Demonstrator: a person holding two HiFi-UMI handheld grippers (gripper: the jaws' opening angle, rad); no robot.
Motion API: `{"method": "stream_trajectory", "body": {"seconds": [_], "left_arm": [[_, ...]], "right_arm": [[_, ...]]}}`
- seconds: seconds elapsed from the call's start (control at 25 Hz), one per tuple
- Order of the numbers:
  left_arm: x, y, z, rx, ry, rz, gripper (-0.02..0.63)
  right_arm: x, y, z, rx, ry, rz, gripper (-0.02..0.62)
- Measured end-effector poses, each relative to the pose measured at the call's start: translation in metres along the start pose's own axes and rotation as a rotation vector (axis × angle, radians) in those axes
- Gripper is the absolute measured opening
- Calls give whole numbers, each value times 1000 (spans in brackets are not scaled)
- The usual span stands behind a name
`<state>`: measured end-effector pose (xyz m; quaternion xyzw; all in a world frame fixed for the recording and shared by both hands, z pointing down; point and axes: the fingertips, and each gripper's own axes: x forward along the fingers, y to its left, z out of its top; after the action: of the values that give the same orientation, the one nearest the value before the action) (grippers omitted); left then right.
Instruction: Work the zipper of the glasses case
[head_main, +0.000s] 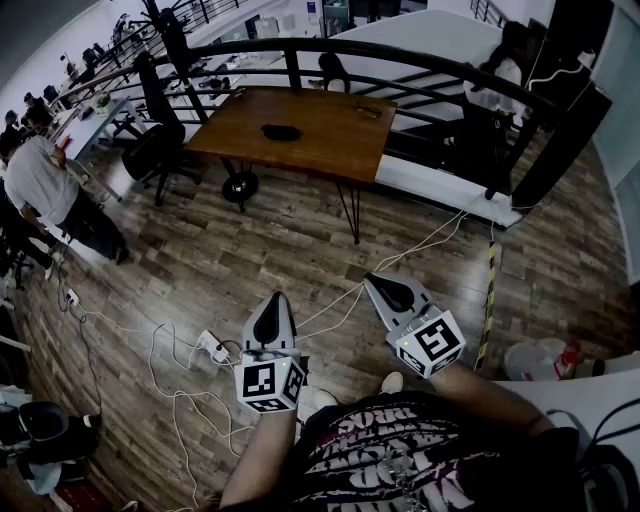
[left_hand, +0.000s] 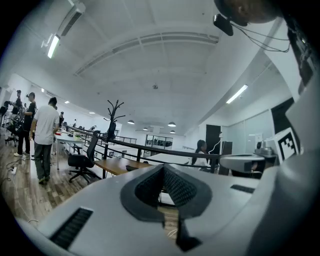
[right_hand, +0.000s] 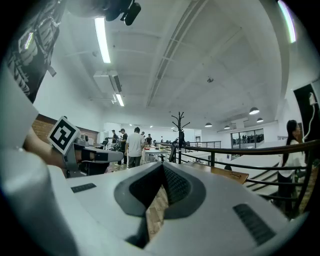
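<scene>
Glasses case (head_main: 281, 131) lies crosswise on the bench (head_main: 330, 150) at upper centre, well beyond both shut, empty claws, the left claw (head_main: 274, 300) more directly below it than the right claw (head_main: 380, 283).

Dark oval glasses case (head_main: 282, 131) — lying flat, near middle of wooden table (head_main: 335, 145)

Tools: two, the left tool (head_main: 273, 305) and the right tool (head_main: 383, 287), each with one marker cube (head_main: 268, 385).
Counter (head_main: 330, 140): one, wooden.
Glasses case (head_main: 281, 131): one, on the counter.
Office chair (head_main: 155, 150): one, at the counter's 9 o'clock.
Power strip (head_main: 212, 346): one, on the floor (head_main: 300, 240).
</scene>
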<state>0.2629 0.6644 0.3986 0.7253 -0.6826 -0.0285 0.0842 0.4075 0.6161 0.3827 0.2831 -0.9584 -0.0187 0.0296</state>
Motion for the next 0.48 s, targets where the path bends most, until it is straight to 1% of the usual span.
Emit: {"method": "stream_trajectory", "body": {"seconds": [0.24, 0.36, 0.48], "left_arm": [[-14, 21, -1, 6, -1, -2, 8], [-25, 43, 4, -1, -17, 13, 8], [-36, 69, 6, -19, -31, 25, 8]], "right_arm": [[16, 21, -4, 11, 9, 7, -3], [25, 36, -6, 34, 16, 25, -3], [35, 49, -7, 46, 21, 19, -3]]}}
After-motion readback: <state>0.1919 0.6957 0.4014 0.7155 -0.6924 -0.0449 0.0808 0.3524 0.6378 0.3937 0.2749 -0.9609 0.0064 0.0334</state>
